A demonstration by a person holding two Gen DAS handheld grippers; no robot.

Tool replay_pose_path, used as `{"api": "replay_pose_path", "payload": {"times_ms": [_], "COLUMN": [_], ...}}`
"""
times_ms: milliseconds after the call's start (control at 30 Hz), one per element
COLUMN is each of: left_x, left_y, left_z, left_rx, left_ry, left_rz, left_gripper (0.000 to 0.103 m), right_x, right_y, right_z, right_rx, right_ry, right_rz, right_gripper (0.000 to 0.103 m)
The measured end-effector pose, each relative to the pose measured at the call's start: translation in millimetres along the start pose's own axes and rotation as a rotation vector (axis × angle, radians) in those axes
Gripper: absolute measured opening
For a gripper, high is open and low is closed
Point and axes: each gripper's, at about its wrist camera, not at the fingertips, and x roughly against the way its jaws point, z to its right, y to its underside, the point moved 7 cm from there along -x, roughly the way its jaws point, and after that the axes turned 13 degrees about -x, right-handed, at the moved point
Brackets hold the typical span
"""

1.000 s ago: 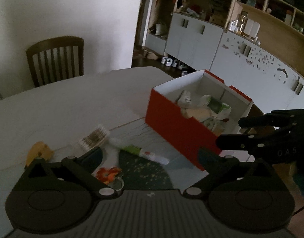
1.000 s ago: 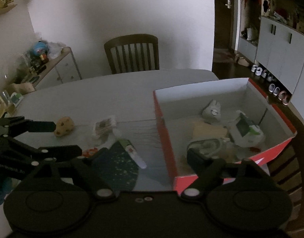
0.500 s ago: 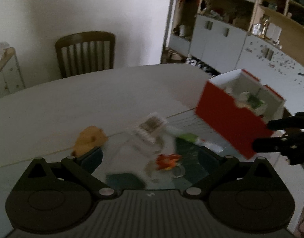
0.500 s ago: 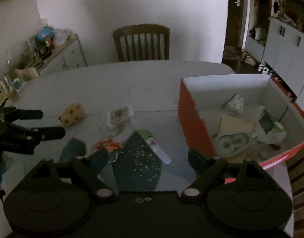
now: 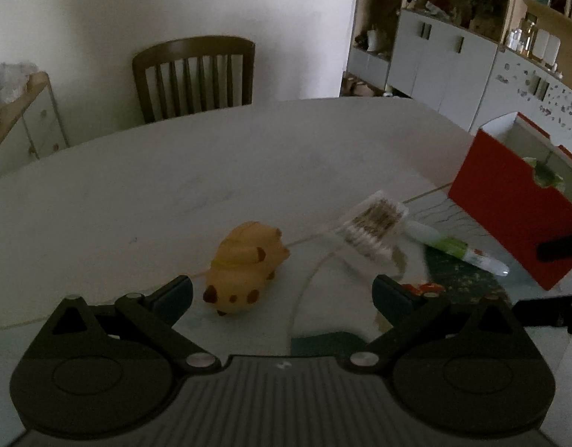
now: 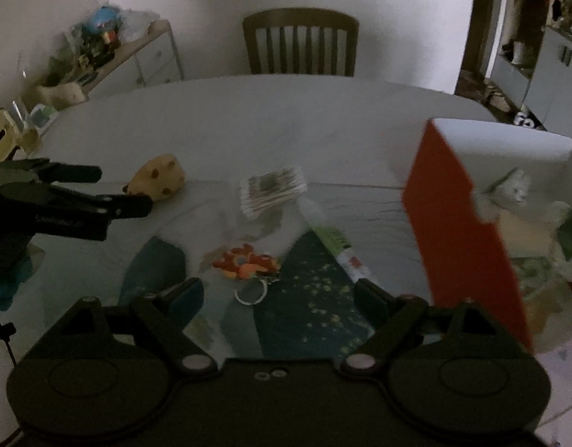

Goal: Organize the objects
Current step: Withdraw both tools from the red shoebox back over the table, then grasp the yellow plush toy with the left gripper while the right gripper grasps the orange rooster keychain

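Yellow spotted toy (image 5: 245, 266) lying just ahead of left gripper (image 5: 282, 294), jaws spread; right gripper (image 6: 278, 294) likewise spread, empty.

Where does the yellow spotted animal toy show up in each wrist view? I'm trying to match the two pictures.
Left wrist: the yellow spotted toy lies low and centre, just ahead of the open left gripper, nearer its left finger.
Right wrist: the toy lies left of centre, by the left gripper's tips.
Shared landmark: the cotton swab pack, to the toy's right.
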Motion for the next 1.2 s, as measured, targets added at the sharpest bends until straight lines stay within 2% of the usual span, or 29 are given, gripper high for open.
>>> {"api": "replay_pose_path", "payload": {"times_ms": [67, 433, 933, 1100, 1200], "left_x": [-8, -41, -58, -61, -65], "left_y": [0, -5, -2, -3, -3], "left_z": [-3, -25, -29, -25, -23], "left_rx": [-0.002, 0.012, -0.007, -0.021, -0.034], "left_ry": [0.013, -0.017, -0.01, -0.003, 0.0], "left_rz": [-0.007, -0.042, -0.051, -0.049, -0.059], "left_gripper": [0.103, 0.103, 0.102, 0.1, 0.094], "right_x": [-9, -53, -83, -85, -86], "right_y": [1, 0, -1, 0, -1], "right_z": [-4, -14, -29, -27, -28], "right_rx": [0.01, 0.054, 0.078, 0.061, 0.06], "right_ry": [0.0, -0.002, -0.007, -0.005, -0.002], "right_rz": [-0.015, -0.082, -0.107, -0.116, -0.113], "right_gripper": [0.087, 0.087, 0.085, 0.074, 0.07]}}
